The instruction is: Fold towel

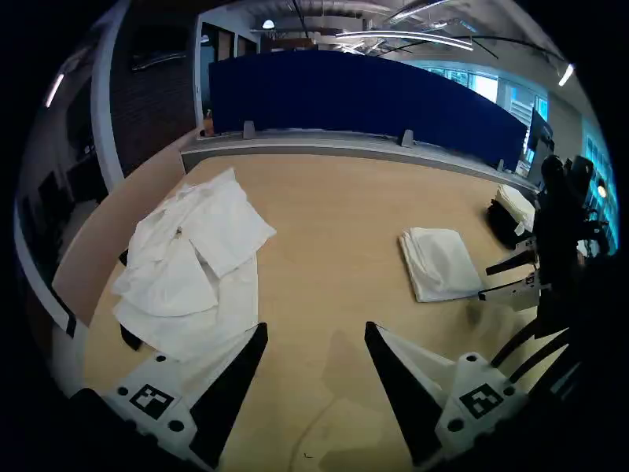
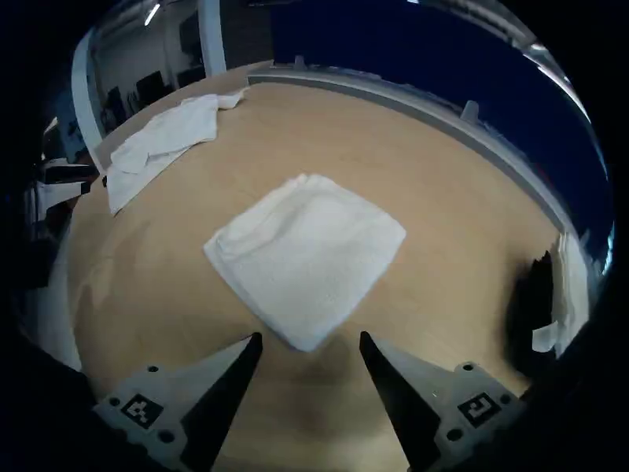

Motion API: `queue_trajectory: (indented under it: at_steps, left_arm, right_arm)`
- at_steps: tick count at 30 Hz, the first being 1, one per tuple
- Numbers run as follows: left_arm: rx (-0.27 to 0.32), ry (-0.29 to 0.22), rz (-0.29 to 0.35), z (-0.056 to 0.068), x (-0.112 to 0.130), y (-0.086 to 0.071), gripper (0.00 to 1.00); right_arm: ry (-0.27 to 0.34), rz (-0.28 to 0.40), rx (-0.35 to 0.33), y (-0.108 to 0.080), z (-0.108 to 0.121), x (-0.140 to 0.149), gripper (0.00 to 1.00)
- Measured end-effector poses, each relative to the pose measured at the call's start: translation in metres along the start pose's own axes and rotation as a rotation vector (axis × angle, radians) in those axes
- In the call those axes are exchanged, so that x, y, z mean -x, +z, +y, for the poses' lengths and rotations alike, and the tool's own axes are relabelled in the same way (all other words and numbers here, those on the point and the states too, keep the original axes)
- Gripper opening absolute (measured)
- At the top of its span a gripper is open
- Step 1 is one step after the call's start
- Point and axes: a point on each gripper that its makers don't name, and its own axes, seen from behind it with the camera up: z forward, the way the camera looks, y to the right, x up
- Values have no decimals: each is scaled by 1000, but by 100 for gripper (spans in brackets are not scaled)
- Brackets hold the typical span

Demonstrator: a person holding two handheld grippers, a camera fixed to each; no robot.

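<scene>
Folded towel (image 2: 307, 256) flat on worktop (image 2: 472, 204), dead ahead of right tool (image 2: 309, 336), near corner pointing between wide, empty fingers. Left tool (image 1: 314, 326) wide, empty. Loose towel heap (image 1: 196, 267) ahead-left, nearer left tool; likely next pick.

We see a folded towel (image 2: 307, 252) of white terry cloth, nubbly and matt, on a smooth, pale wood-look tabletop (image 2: 448, 189) with a faint sheen. The loose towels (image 1: 193, 259) look like thinner, creased cloth. The left gripper (image 1: 314, 326) looks like matt black and white plastic
</scene>
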Motion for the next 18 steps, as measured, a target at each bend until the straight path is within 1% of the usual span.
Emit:
queue_trajectory:
  at_steps: [2,8,12,18]
  left_arm:
    - [0,0,1,0,0,0,92]
    - [-1,-2,3,-2,-1,-1,92]
    - [-3,-2,3,-3,-1,-2,92]
    - [-2,-1,4,-3,0,-4,92]
  right_arm:
    - [2,-4,-1,1,-1,2,78]
    - [8,-14,-14,4,-5,8,64]
    - [14,-19,-25,4,-8,10,52]
    - [33,-30,-24,7,-6,15,35]
